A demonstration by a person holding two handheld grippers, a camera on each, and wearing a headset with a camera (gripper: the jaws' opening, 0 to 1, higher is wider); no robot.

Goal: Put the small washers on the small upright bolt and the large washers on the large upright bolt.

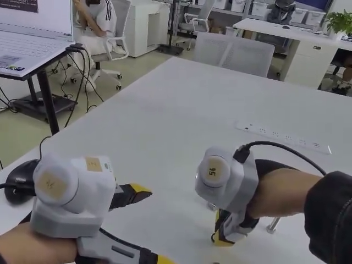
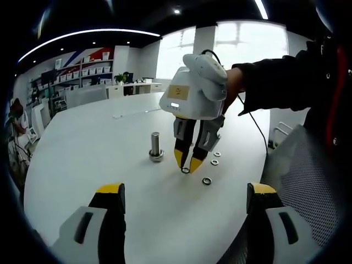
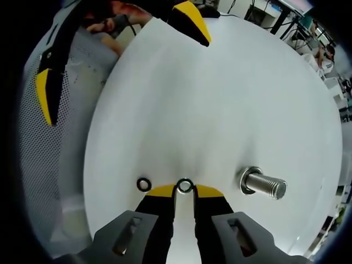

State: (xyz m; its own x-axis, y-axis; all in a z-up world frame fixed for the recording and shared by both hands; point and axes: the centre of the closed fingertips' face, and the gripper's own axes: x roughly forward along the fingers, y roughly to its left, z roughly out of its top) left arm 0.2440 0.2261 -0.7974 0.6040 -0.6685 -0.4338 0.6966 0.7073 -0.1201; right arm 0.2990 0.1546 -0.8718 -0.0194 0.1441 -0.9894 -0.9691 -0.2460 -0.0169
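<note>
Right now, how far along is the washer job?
Done: nothing clearly. The upright bolt has a wide base, but I cannot tell whether any washer sits on it. In hand: the right gripper has its fingers either side of one washer lying on the table; grip unclear. Left to do: three loose washers lie beside it, and the left gripper is open.

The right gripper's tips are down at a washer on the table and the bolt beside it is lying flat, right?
Not quite: the bolt stands upright, as the left gripper view shows. The right gripper does have its tips down at a washer on the table.
</note>
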